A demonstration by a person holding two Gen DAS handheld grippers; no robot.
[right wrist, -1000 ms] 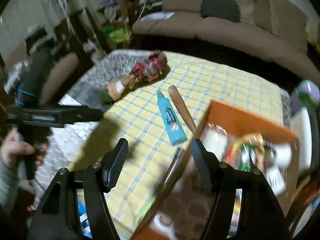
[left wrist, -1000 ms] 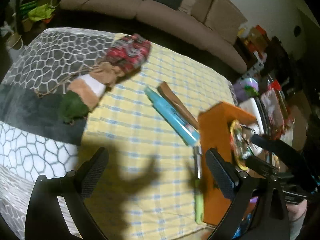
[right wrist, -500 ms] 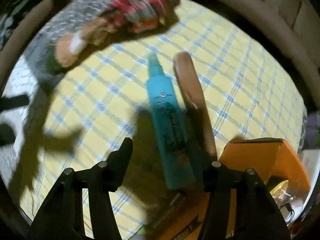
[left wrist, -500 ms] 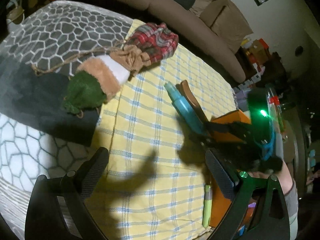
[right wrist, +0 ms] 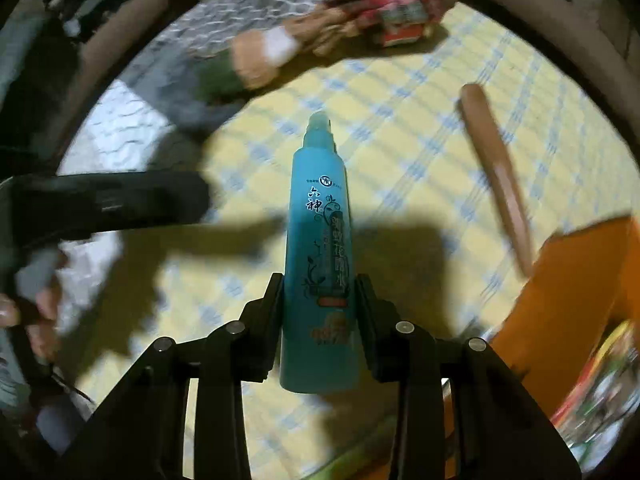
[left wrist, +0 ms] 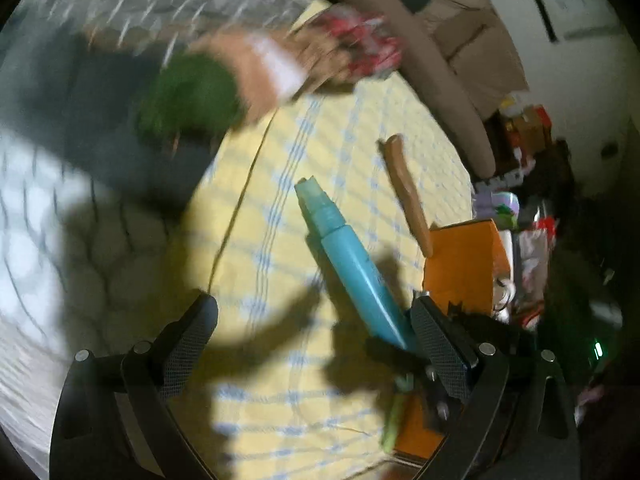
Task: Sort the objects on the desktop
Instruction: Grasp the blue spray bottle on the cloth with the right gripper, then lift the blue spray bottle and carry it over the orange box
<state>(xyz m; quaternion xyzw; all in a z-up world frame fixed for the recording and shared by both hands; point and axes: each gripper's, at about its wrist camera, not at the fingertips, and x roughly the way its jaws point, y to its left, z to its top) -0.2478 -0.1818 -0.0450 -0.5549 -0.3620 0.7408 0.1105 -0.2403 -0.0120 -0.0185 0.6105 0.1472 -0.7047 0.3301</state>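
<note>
teal spray bottle (right wrist: 318,240): clamped between right tongs (right wrist: 319,312), nozzle pointing away. left tongs (left wrist: 316,344): spread wide, empty, above checked tabletop (left wrist: 280,208).

Spray bottle (right wrist: 318,248): teal, dark printed lettering, nozzle cap on, pointing away from the camera; lower body clamped between both pads of the right claw (right wrist: 319,300).
Wooden stick (right wrist: 498,176): brown, rounded tip, lying flat on the yellow checked table cover, near end at the orange box.
Orange box (right wrist: 580,280): open top, mixed items inside, blurred.
Plush toy (right wrist: 320,36): green, tan, red plaid; lying on the cover's far edge.
</note>
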